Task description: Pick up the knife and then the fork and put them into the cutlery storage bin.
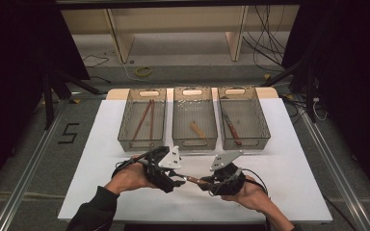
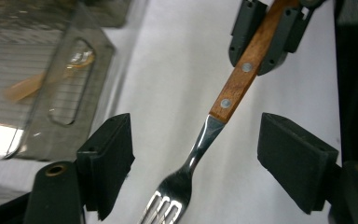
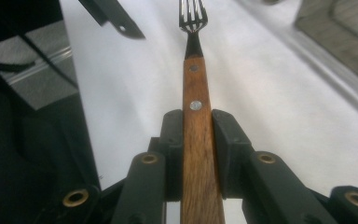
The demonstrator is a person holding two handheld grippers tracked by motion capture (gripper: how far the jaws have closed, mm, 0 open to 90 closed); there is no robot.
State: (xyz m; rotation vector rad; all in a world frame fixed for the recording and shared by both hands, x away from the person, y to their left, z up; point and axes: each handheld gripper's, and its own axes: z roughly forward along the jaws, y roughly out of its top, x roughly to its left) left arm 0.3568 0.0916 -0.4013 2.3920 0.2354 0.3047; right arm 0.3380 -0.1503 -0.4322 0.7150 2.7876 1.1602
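Observation:
A fork (image 1: pixel 191 180) with a wooden handle hangs level above the white table top (image 1: pixel 289 163), between my two grippers. My right gripper (image 1: pixel 204 183) is shut on the wooden handle (image 3: pixel 198 140), its pads (image 3: pixel 226 140) pressing both sides, with the tines (image 3: pixel 193 16) pointing away from it. My left gripper (image 1: pixel 176 182) stands open around the fork's steel neck (image 2: pixel 205 140). Its two pads (image 2: pixel 116 144) stay well clear of the metal. The right gripper (image 2: pixel 265 37) shows farther off in the left gripper view, clamped on the handle.
Three clear bins stand in a row at the back of the table. The left bin (image 1: pixel 141 143) holds chopsticks (image 1: pixel 144 118), the middle bin (image 1: pixel 194 143) a wooden spoon (image 1: pixel 197 130), the right bin (image 1: pixel 244 142) a knife (image 1: pixel 231 129). The middle bin's wall (image 2: pixel 70 88) is near my left gripper.

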